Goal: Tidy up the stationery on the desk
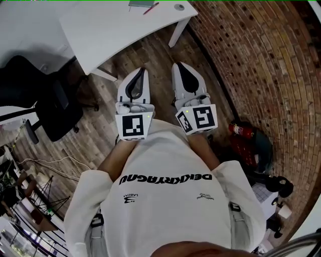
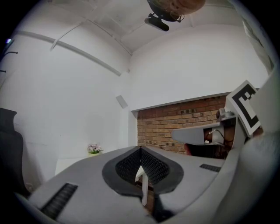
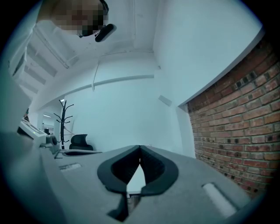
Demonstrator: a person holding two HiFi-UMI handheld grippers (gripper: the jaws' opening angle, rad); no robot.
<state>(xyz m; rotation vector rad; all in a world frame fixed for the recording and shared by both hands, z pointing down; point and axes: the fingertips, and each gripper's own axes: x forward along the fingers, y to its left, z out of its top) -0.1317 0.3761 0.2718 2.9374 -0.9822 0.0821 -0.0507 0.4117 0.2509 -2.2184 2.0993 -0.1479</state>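
The white desk [image 1: 125, 30] lies ahead at the top of the head view, across a strip of wooden floor. At its far edge lie a grey-green notebook [image 1: 141, 3] and a red pen [image 1: 151, 8]. My left gripper [image 1: 143, 71] [image 2: 141, 151] and right gripper [image 1: 176, 65] [image 3: 140, 148] are held side by side in front of the person's chest. Both point level toward the desk, short of its near edge. Each has its jaws together with nothing between them. The gripper views show only walls, no stationery.
A black office chair [image 1: 45, 100] stands at the left by the desk. A brick wall [image 1: 261, 65] curves along the right, with a red fire extinguisher [image 1: 241, 130] and black gear at its foot. A coat rack [image 3: 63, 118] and small flowers [image 2: 93, 148] stand farther off.
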